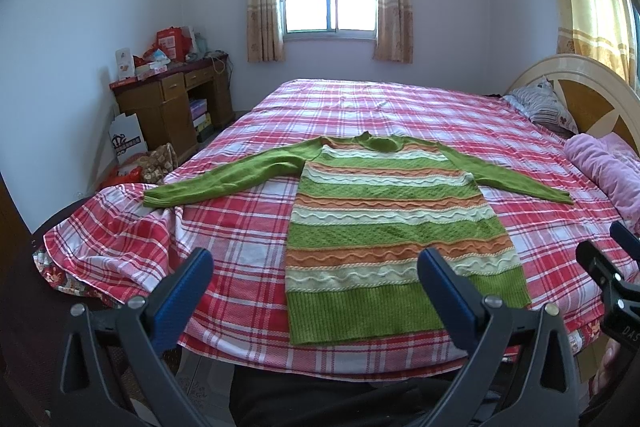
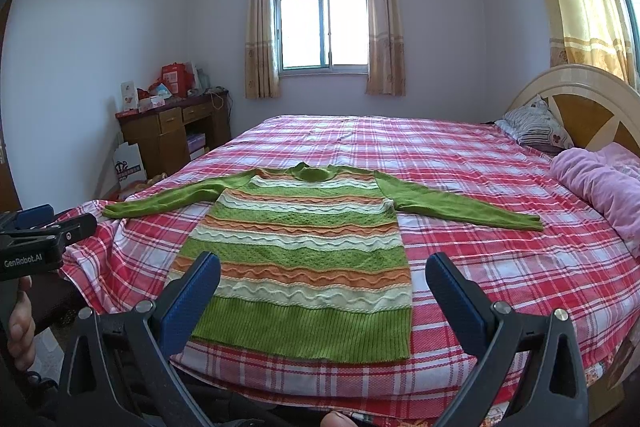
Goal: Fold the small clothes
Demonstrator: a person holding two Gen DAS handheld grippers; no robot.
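A small knitted sweater with green, orange and cream stripes lies flat on the bed, hem toward me, both green sleeves spread out sideways. It also shows in the right wrist view. My left gripper is open and empty, held above the near bed edge at the sweater's hem. My right gripper is open and empty, also over the hem end. The right gripper shows at the right edge of the left wrist view, and the left gripper at the left edge of the right wrist view.
The bed has a red and white plaid sheet. A pink blanket and a striped pillow lie by the headboard on the right. A cluttered wooden desk and bags stand at the left wall.
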